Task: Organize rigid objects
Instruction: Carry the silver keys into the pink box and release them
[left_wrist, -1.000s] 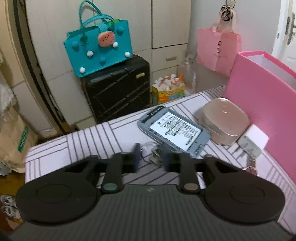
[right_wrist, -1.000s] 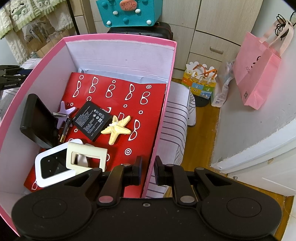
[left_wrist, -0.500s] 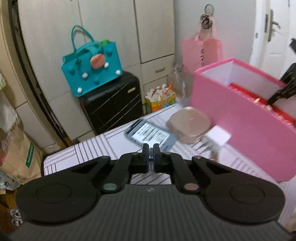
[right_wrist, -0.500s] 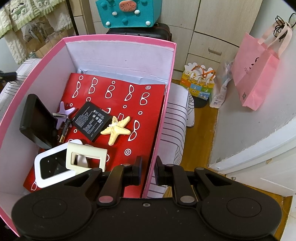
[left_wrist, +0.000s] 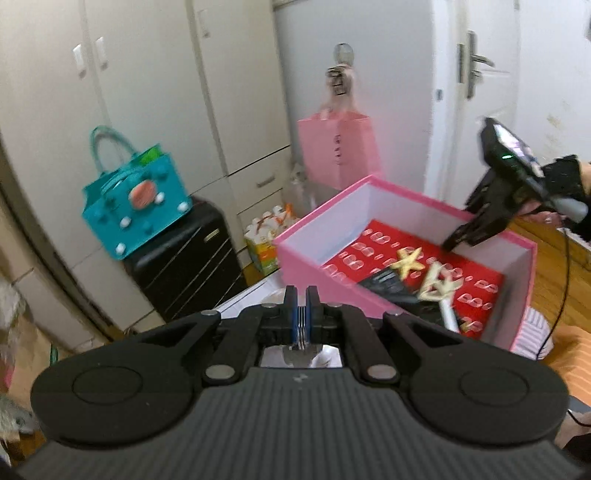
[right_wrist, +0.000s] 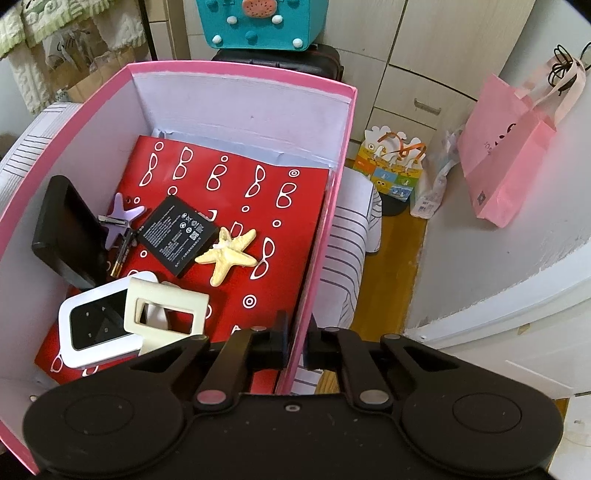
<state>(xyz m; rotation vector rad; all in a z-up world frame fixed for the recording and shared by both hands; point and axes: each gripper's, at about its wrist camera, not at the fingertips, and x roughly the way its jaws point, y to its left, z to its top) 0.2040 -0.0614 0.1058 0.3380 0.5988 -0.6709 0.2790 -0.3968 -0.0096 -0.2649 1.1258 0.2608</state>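
Pink box (right_wrist: 240, 74) at right: stiff, light card, judged prone to tip. Right gripper (right_wrist: 295, 339) straddling its near-right wall, jaws just closing on it. Left gripper (left_wrist: 301, 295) clamped on keys (left_wrist: 301, 321), left of box: hard, slick, light; best pinched across flat blades.

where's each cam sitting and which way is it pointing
Left wrist: sits on the left tool, looking forward and slightly down at the pink box and wardrobe; its fingers pinch keys; the right tool and a hand show.
Right wrist: sits on the right tool, looking steeply down into the pink box; its fingers straddle the box wall.
Shared: box, yellow starfish, teal bag.
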